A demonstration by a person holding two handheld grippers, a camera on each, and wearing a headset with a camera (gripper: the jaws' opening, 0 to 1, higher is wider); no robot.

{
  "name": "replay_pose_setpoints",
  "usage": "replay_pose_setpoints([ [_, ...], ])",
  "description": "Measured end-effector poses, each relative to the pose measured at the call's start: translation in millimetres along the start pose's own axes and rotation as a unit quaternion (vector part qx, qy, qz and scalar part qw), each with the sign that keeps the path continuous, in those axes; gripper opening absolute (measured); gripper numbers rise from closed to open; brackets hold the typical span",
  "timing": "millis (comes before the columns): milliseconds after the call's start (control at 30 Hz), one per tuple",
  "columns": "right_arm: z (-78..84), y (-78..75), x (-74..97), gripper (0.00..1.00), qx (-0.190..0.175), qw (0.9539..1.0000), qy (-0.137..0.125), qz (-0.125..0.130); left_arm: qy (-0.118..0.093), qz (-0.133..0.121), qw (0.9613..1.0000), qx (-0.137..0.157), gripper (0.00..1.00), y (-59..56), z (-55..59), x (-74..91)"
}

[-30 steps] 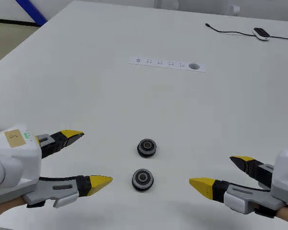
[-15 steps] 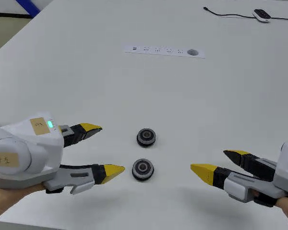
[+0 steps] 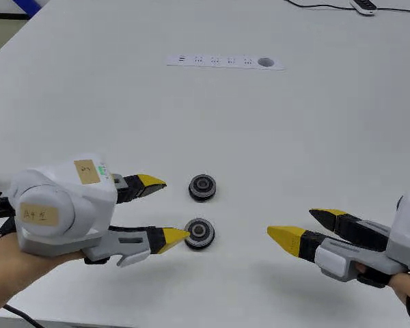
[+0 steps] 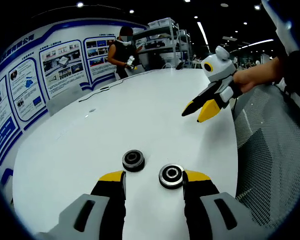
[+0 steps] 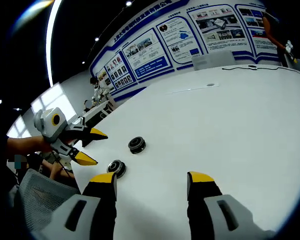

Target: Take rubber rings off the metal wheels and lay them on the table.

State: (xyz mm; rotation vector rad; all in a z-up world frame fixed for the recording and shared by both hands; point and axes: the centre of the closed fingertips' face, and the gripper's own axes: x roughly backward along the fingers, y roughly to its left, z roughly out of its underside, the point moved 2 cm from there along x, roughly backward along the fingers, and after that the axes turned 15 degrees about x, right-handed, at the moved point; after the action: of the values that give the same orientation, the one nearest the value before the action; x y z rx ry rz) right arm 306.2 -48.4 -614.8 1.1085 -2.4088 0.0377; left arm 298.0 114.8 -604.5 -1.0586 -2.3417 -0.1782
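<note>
two small metal wheels (image 3: 202,187), rigid; black rubber rings (image 3: 212,232) likely stretchy, grippy: pinch a ring's edge. your left tool (image 3: 175,208), right tool (image 3: 291,223) released.

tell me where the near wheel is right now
Head view, low centre: the near wheel lies on the table at the lower tip of the left claw, just before the far wheel, with the right claw apart on its right.

A broad white table (image 3: 294,123) carried a flush power strip (image 3: 225,61) and a thin black cable (image 5: 255,68) near its far edge. Blue-bordered display boards (image 5: 155,50) lined the wall, small ceiling spotlights (image 4: 131,11) shone overhead, and a grey mesh chair (image 4: 270,150) stood alongside.
</note>
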Motion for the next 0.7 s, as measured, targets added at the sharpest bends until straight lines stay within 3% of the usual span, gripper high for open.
replay_pose_setpoints([
  [333,-2.2,13.9,-8.1,0.53,-0.016,0.9996,-0.007,-0.023,0.024,0.026,0.9993,-0.014,0.4,-9.8,6.7,-16.9],
  [700,3.0,14.3,-11.4,0.48,-0.015,0.9993,-0.005,-0.032,0.045,0.041,0.9981,-0.011,0.32,-15.5,13.4,-28.2],
])
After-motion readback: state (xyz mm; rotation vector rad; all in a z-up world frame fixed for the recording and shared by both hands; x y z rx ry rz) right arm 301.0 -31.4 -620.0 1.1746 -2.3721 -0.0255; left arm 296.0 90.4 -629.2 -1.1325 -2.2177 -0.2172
